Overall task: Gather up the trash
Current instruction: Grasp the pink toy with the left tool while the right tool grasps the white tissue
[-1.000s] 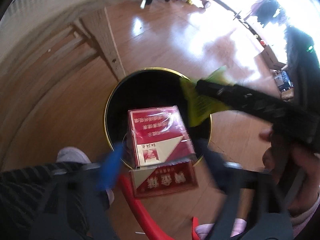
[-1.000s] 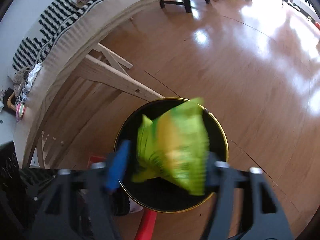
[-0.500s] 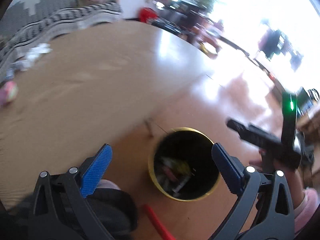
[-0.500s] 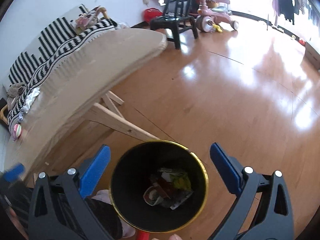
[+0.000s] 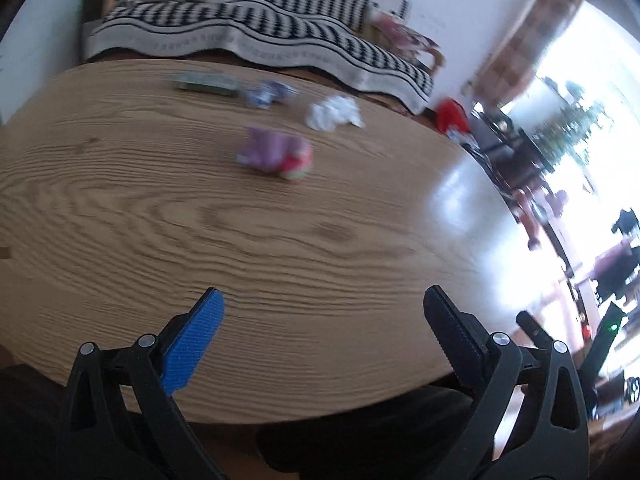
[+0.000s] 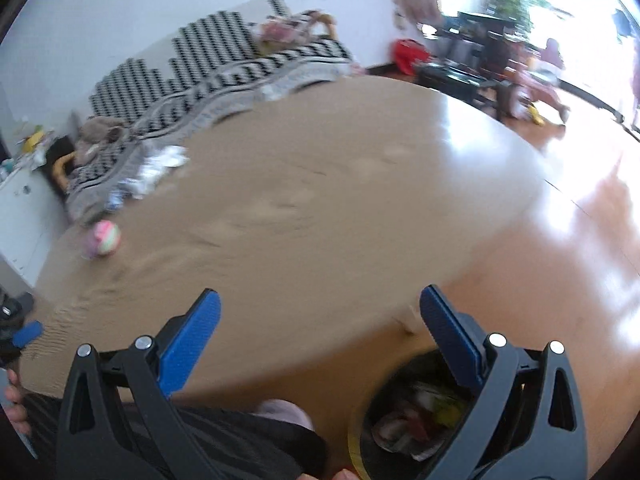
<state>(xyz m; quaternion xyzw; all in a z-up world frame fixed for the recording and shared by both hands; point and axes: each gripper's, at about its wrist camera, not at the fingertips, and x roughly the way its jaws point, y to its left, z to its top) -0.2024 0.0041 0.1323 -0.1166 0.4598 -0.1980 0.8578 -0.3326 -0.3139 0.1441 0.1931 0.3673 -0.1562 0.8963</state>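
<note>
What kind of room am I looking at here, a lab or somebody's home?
Most likely a home living room. A wooden table with bits of litter stands before a sofa draped in a black-and-white cover, a trash bin sits on the shiny wood floor, and what looks like a child's ride-on toy stands near the bright window.

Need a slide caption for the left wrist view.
Open left gripper hovers over the wooden table, facing a purple wrapper and crumpled tissue.

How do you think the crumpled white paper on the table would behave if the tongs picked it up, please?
The crumpled white paper looks loosely wadded, so it is probably very light and would squash between the fingers. Its irregular folds suggest it would not roll when nudged.
</note>
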